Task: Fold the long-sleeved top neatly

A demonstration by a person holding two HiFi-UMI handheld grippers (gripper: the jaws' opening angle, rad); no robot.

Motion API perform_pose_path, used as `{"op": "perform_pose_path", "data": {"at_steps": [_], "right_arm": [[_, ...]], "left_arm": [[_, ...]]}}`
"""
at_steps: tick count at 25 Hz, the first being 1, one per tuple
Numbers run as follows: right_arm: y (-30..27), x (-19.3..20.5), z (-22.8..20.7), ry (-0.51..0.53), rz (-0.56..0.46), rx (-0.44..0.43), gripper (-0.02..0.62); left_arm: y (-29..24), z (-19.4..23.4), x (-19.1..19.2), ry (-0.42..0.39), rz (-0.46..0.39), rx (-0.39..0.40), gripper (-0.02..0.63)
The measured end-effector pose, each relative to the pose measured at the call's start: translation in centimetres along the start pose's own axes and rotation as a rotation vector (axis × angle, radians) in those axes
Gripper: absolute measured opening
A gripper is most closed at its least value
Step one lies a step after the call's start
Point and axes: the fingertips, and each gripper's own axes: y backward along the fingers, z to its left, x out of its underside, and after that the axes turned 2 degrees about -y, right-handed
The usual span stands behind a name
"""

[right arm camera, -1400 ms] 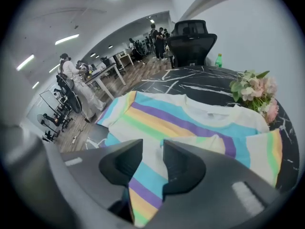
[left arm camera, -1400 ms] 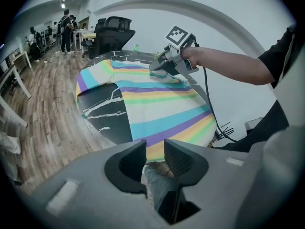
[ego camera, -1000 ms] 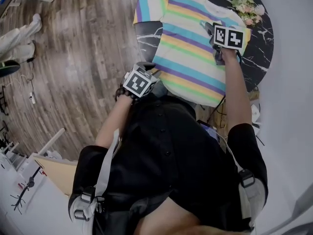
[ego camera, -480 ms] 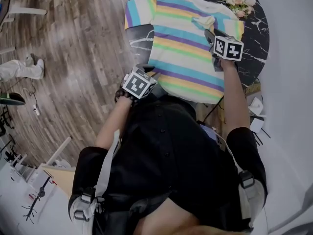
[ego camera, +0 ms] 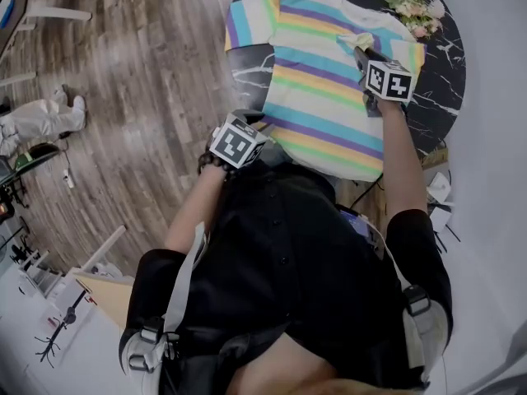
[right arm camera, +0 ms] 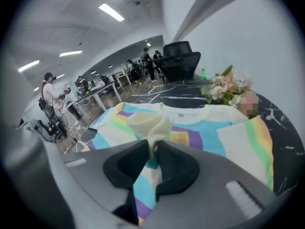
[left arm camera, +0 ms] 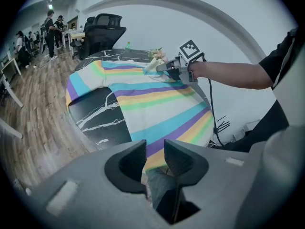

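Observation:
A long-sleeved top (ego camera: 329, 89) with pastel stripes lies flat on the round black marble table (ego camera: 247, 64). My right gripper (ego camera: 362, 54) is over the top's right side. Its jaws have just been closing and are now shut on the cream cuff of a sleeve (right arm camera: 150, 123), which bunches up out of them over the chest (right arm camera: 200, 123). My left gripper (ego camera: 257, 134) is at the near-left hem. In the left gripper view the striped hem (left arm camera: 155, 149) runs in between the jaws of the left gripper (left arm camera: 155, 157), which hold it. That view also shows the right gripper (left arm camera: 164, 69) across the top.
A bunch of flowers (ego camera: 416, 6) lies at the table's far right edge. A black office chair (left arm camera: 102, 25) stands behind the table. A cable (left arm camera: 212, 113) hangs off the table's right side. Wooden floor (ego camera: 123, 97) lies to the left, with people and desks (right arm camera: 52, 99) far off.
The right gripper has sunk a little onto the folded-in sleeve and its jaws have shut on the cream cuff. The left gripper has stayed at the hem.

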Motion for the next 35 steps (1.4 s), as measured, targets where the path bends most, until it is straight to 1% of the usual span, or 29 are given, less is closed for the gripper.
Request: {"op": "perform_pose_path", "data": {"at_steps": [1,4,6,8,9,11,13,15,19,24,27,30,33,35], "right_arm": [[0.1,0.0,1.1,0.039,-0.011,-0.009,0.063],[0.4,0.4,4.4,0.212,-0.017,-0.035,0.058],[0.5,1.2,6.3,0.352,0.002,-0.042,0.06],[0.5,2.4,8.0,0.469,0.038,-0.053,0.061],[0.5,3.2,8.9,0.517,0.057,-0.065,0.063],[0.3,5.0,10.3,0.596,0.098,-0.094,0.1],[0.1,6.5,11.3,0.635,0.129,-0.122,0.118],[0.1,7.0,12.0,0.629,0.138,-0.139,0.123],[0.0,6.3,12.4,0.548,0.117,-0.145,0.124],[0.5,5.6,12.1,0.472,0.097,-0.131,0.124],[1.2,5.4,12.3,0.431,0.087,-0.137,0.124],[1.9,4.9,13.1,0.405,0.066,-0.165,0.124],[2.6,4.2,13.7,0.378,0.045,-0.186,0.123],[3.1,4.0,14.2,0.349,0.047,-0.192,0.123]], "left_arm": [[0.1,0.2,0.1,0.006,-0.003,-0.001,0.127],[0.1,0.9,0.4,0.025,-0.007,-0.004,0.127],[0.0,1.3,0.5,0.033,-0.011,-0.004,0.127],[0.1,1.6,0.4,0.037,-0.015,-0.004,0.127],[0.1,1.7,0.4,0.037,-0.017,-0.003,0.127],[0.1,1.9,0.4,0.039,-0.02,0.0,0.127],[0.1,2.1,0.4,0.042,-0.023,0.002,0.127],[0.2,2.4,0.4,0.043,-0.026,0.003,0.127],[0.3,3.5,0.7,0.06,-0.037,-0.008,0.127],[1.4,6.2,1.1,0.111,-0.067,-0.062,0.127],[2.6,8.4,1.4,0.113,-0.074,-0.122,0.127],[3.5,11.4,2.4,0.109,-0.075,-0.213,0.127],[3.5,14.7,3.5,0.131,-0.094,-0.298,0.129],[2.7,16.4,4.2,0.148,-0.114,-0.318,0.133]]}}
